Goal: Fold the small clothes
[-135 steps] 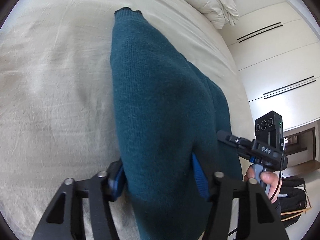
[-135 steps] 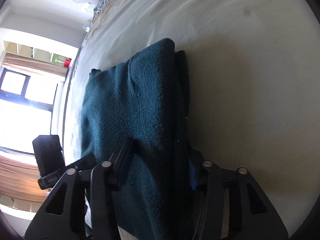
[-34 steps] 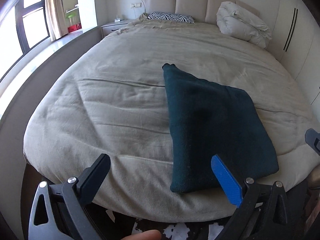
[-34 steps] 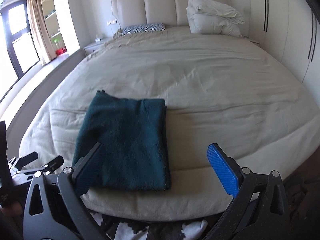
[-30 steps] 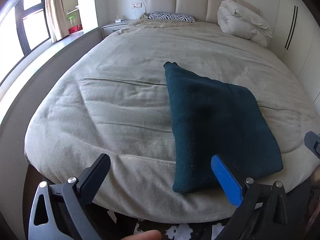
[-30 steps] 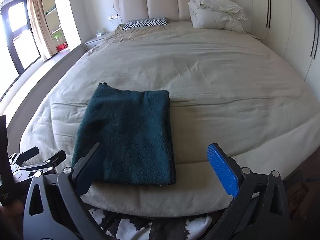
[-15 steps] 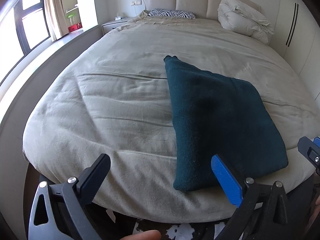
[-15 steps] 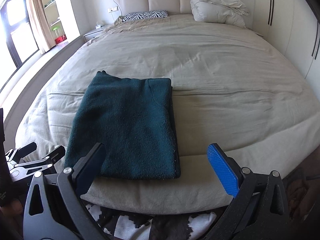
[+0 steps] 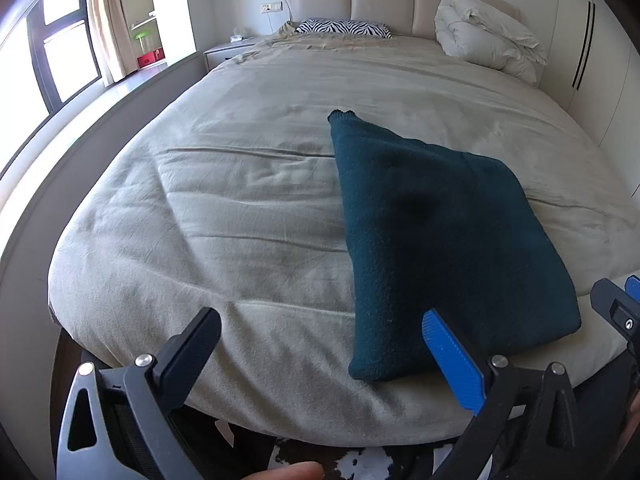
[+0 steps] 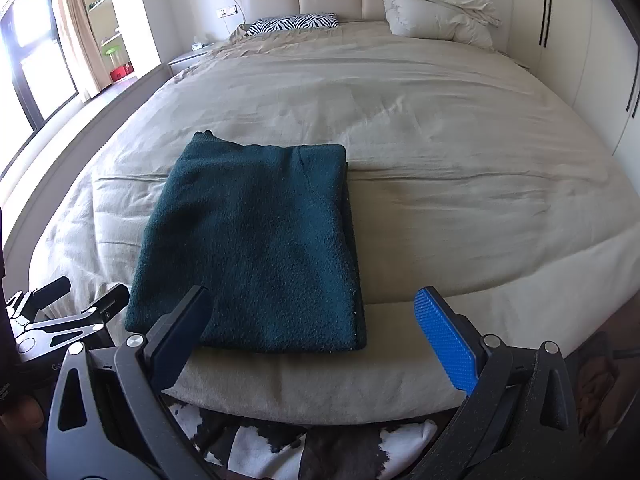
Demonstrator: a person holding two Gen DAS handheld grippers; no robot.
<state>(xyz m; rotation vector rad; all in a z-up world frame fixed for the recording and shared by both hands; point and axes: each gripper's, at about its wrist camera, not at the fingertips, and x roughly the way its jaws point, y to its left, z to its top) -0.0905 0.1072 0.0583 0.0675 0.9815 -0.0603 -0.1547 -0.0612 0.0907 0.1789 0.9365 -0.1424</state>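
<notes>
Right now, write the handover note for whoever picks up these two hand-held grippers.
Left hand-held gripper: open, empty, held off the foot of the bed.
Right hand-held gripper: open, empty, also off the foot edge.
Teal sweater: lies folded in a flat rectangle on the beige duvet near the foot edge; one small corner pokes out at its far left.
Done: this garment looks folded and released.
Left: maybe tuck that corner; no other clothes are in view.
</notes>
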